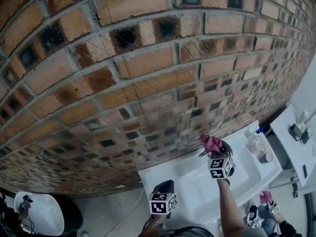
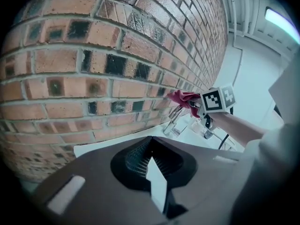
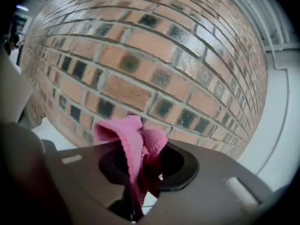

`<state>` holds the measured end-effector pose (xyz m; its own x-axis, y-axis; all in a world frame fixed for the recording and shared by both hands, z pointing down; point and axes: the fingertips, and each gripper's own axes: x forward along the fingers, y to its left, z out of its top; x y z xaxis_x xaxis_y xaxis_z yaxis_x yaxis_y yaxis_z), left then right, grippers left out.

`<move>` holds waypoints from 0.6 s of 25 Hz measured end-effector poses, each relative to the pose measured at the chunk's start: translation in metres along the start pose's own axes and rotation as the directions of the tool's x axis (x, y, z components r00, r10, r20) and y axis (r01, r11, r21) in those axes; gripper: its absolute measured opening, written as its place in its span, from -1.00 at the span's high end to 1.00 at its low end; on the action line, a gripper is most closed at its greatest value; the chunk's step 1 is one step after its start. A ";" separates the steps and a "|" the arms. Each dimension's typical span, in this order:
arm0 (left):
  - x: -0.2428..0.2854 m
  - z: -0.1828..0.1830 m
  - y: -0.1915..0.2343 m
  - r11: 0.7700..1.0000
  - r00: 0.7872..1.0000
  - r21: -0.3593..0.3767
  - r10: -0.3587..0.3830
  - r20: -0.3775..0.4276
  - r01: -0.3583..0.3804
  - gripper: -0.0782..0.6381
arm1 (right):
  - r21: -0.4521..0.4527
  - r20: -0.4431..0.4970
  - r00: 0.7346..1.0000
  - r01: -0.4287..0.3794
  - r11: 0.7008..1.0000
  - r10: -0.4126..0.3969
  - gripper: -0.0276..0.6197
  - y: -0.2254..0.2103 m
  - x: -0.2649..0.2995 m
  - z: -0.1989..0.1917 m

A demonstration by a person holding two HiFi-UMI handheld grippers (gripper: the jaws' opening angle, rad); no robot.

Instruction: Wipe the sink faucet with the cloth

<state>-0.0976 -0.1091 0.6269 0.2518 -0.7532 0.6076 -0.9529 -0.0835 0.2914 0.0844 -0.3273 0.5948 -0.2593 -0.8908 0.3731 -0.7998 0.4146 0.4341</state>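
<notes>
My right gripper (image 1: 213,149) is shut on a pink cloth (image 1: 212,142) and holds it against the top of the chrome faucet (image 1: 202,154), at the back of the white sink (image 1: 163,174). In the right gripper view the cloth (image 3: 133,142) bunches up out of the shut jaws (image 3: 140,146) in front of the brick wall, and the faucet is hidden. The left gripper view shows the faucet (image 2: 175,120) under the cloth (image 2: 182,96). My left gripper (image 1: 164,185) hovers over the sink's front left, shut and holding nothing (image 2: 151,142).
A brick wall (image 1: 123,73) rises right behind the sink. Soap bottles (image 1: 255,142) stand on the sink's right end. A white counter (image 1: 296,147) lies farther right, and another white basin (image 1: 42,214) at the bottom left. Another person's hand (image 1: 266,199) shows at the bottom right.
</notes>
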 end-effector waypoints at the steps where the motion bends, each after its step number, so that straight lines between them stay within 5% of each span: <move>1: 0.001 0.000 -0.001 1.000 1.000 0.005 0.000 -0.002 0.000 0.74 | 0.029 -0.004 1.000 0.026 0.999 -0.026 0.61 -0.010 0.004 -0.003; 7: -0.001 -0.007 -0.001 1.000 1.000 0.023 -0.002 -0.021 0.002 0.74 | 0.152 -0.110 0.985 0.151 0.977 -0.135 0.66 -0.043 0.023 -0.056; 12: 0.002 -0.009 -0.005 0.998 0.999 0.058 -0.002 -0.035 0.004 0.73 | 0.253 -0.133 0.984 0.148 0.956 -0.117 0.67 -0.042 0.035 -0.087; 15: 0.004 -0.005 -0.016 0.996 0.999 0.090 -0.021 -0.038 0.025 0.74 | 0.282 -0.264 0.965 0.078 0.956 -0.001 0.67 -0.019 0.051 -0.132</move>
<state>-0.0804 -0.1072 0.6284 0.2783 -0.7262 0.6286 -0.9578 -0.1607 0.2383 0.1581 -0.3564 0.7141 -0.1064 -0.8107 0.5757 -0.9377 0.2744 0.2131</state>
